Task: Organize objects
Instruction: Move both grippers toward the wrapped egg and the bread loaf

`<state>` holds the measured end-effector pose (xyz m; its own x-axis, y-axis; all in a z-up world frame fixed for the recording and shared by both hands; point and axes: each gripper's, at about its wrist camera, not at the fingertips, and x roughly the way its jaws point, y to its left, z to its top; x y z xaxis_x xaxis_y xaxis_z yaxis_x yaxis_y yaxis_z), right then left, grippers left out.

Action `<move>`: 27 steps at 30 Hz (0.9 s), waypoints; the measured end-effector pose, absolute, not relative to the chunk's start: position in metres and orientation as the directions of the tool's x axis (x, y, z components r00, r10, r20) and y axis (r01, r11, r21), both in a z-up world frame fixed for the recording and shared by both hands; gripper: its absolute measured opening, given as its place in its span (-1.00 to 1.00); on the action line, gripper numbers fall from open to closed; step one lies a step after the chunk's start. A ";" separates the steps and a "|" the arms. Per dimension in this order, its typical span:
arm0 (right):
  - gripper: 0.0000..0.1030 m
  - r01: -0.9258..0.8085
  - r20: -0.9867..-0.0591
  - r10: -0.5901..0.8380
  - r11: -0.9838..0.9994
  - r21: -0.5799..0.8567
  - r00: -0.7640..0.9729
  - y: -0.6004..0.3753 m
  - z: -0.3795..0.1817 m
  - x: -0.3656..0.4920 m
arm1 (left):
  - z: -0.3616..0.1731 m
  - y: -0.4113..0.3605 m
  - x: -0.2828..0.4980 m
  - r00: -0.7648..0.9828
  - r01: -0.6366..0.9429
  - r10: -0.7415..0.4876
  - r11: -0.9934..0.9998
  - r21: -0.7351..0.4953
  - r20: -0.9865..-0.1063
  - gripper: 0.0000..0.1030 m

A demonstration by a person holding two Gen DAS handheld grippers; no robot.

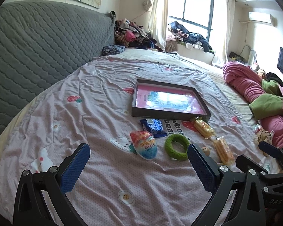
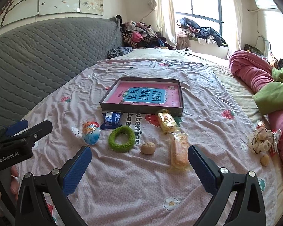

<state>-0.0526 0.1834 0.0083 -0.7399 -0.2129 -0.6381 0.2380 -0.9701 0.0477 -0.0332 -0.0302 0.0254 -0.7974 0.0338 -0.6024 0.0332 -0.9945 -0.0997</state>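
A dark shallow box point(image 1: 171, 115) point(image 2: 141, 111) with a pink book inside lies on the bed. In front of it sit a blue snack packet point(image 1: 153, 127) point(image 2: 111, 119), a toy egg point(image 1: 145, 145) point(image 2: 91, 132), a green ring point(image 1: 176, 146) point(image 2: 121, 136), a walnut point(image 2: 147, 147) point(image 1: 205, 150) and two yellow wafer packs point(image 1: 203, 127) point(image 2: 167, 121), point(image 1: 222, 149) point(image 2: 178, 153). My left gripper point(image 1: 138, 153) point(image 2: 30, 127) hovers open just short of the egg and ring. My right gripper point(image 2: 139, 156) hangs open before the walnut and the near wafer pack, holding nothing.
The bed carries a wrinkled pink strawberry sheet point(image 2: 122, 188). A grey quilted headboard point(image 1: 37, 47) rises at left. A pink and green blanket point(image 2: 269, 94) piles at right, with a hair scrunchie point(image 2: 262, 141) and another walnut point(image 2: 264, 160) beside it. Clothes heap point(image 1: 134, 33) by the window.
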 end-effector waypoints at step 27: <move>1.00 0.124 -0.725 -0.107 -0.992 0.030 -0.680 0.219 -0.053 -0.107 | -0.037 -0.017 -0.102 -0.736 0.022 0.043 -0.996 -0.087 -0.676 1.00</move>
